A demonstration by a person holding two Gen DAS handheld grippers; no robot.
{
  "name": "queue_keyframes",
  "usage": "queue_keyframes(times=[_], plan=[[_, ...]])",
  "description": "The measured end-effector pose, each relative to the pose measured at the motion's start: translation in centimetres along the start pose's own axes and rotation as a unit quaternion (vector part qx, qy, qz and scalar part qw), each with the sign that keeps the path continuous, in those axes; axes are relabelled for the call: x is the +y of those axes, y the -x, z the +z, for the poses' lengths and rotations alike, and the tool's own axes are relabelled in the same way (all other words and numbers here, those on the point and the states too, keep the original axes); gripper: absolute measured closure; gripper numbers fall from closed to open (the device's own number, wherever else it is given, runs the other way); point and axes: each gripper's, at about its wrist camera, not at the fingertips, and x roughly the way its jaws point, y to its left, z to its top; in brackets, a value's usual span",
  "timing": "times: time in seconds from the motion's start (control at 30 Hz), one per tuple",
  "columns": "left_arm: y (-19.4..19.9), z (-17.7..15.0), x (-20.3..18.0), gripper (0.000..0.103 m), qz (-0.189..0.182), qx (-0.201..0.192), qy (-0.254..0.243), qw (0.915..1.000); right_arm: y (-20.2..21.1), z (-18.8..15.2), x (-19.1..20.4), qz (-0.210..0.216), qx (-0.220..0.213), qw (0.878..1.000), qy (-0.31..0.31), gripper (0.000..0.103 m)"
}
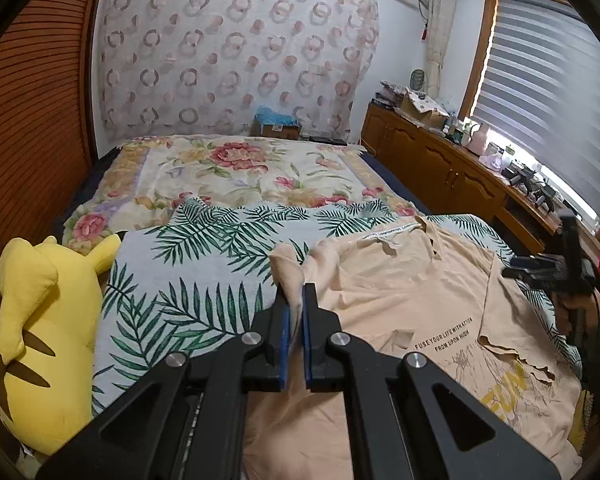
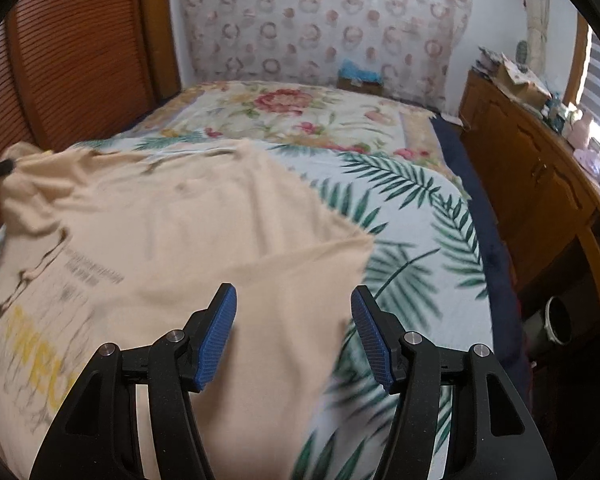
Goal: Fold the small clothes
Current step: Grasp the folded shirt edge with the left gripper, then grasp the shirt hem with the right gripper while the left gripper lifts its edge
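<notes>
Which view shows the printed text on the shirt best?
Left wrist: the print on the shirt is sharp and readable there. In the right wrist view the same print is motion-blurred and unreadable.

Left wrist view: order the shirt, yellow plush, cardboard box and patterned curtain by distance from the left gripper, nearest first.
1. Shirt: a fold is pinched in the left gripper, just ahead.
2. Yellow plush: left, at the bed's edge.
3. Cardboard box: beyond the bed's far end, centre.
4. Patterned curtain: on the back wall behind the box.
</notes>
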Motion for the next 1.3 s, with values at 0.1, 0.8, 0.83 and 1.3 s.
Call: queue_keyframes(times=[0.1, 0.8, 0.83, 1.3], plan=[[-0.3, -0.4, 0.1, 0.101, 0.003, 0.003, 0.001, 1.0, -1.8, 0.9, -1.4, -0.001, 0.009, 1.0, -0.021, 0.042], [12.8, -4.6, -4.3, 0.102, -0.05, -0.087, -0.034, 0.9943, 12.6, -1.5, 2.3, 0.059, -0.143, 0.988, 0.02, 0.1], [13.7, -5.0, -4.4, 0.102, -0.053, -0.087, -0.034, 0.9942, 13.8, -2.0, 2.3, 0.06, -0.148, 0.987, 0.021, 0.1], [20.8, -11.7, -4.1, 0.095, -0.025, -0.044, -0.013, 0.9986, 23.4, -10.9, 1.9, 0.077, -0.105, 0.99, 0.047, 0.1]])
